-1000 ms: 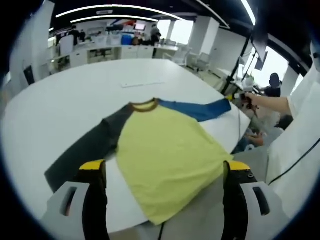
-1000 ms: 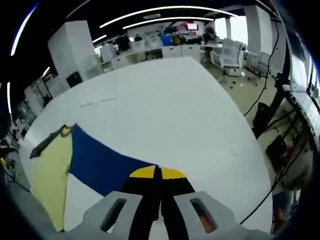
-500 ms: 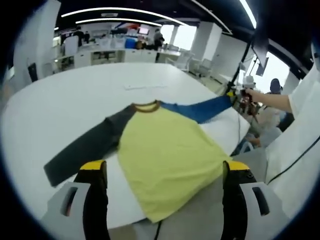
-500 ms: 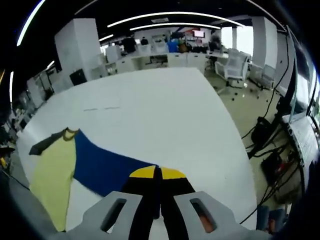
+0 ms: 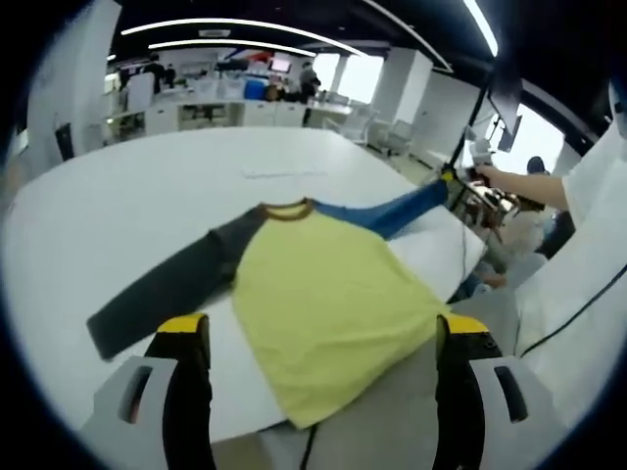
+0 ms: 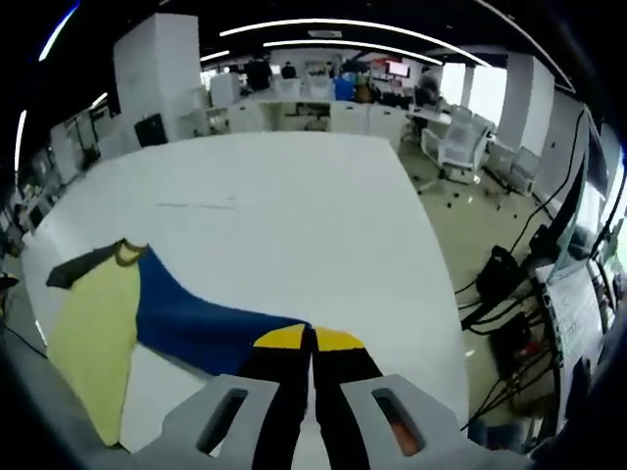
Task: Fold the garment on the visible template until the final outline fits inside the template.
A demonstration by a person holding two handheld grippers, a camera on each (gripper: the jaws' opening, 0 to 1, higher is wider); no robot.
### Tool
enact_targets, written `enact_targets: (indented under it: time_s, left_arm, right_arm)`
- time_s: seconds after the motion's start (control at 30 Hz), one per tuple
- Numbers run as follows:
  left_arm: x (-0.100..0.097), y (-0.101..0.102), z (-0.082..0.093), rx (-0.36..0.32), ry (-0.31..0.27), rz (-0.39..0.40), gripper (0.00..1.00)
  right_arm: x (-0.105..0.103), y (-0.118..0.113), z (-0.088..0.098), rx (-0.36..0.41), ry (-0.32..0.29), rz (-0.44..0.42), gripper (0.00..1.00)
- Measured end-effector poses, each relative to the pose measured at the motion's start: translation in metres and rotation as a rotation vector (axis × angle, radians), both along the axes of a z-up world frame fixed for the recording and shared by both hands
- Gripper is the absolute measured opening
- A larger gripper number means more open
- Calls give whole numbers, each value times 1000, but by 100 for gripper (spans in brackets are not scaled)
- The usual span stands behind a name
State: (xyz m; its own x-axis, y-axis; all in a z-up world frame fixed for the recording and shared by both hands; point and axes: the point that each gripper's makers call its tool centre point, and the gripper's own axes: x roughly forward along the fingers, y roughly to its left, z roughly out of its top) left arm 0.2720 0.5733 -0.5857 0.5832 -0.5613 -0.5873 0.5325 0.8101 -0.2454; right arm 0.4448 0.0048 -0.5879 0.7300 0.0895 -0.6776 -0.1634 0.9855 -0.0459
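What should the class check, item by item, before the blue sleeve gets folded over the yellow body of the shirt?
1. Right gripper shut on the blue sleeve: ok.
2. Left gripper free to help: ok, jaws open and holding nothing.
3. Shirt wholly on the white table: not ok, the hem hangs over the near edge.
4. Grey sleeve spread out straight: ok.
5. Template outline under the shirt: cannot tell; only faint marks beyond the collar.
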Motion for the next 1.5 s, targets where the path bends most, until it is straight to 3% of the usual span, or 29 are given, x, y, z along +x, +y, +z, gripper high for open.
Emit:
enact_targets:
  time_s: [0.4, 0.53, 0.63, 0.97, 1.2, 1.5]
  left_arm:
    - [-13, 17, 2, -10, -2, -3, 92]
    - [-14, 24, 4, -13, -10, -5, 92]
    - [-14, 28, 6, -16, -17, -7, 92]
    - [-16, 40, 8, -30, -29, -13, 91]
    - [-16, 41, 11, -45, -44, -18, 92]
    - [-18, 38, 10, -55, -46, -37, 92]
  right_arm:
    - [-11, 59, 19, -88, 14, 139, 2]
    - [15, 54, 27, -59, -9, 175, 2]
    - [25, 71, 42, -29, -36, 220, 2]
    - [30, 156, 92, 33, -97, 413, 2]
    - [25, 216, 107, 84, -89, 513, 2]
    - [17, 277, 105, 107, -61, 607, 2]
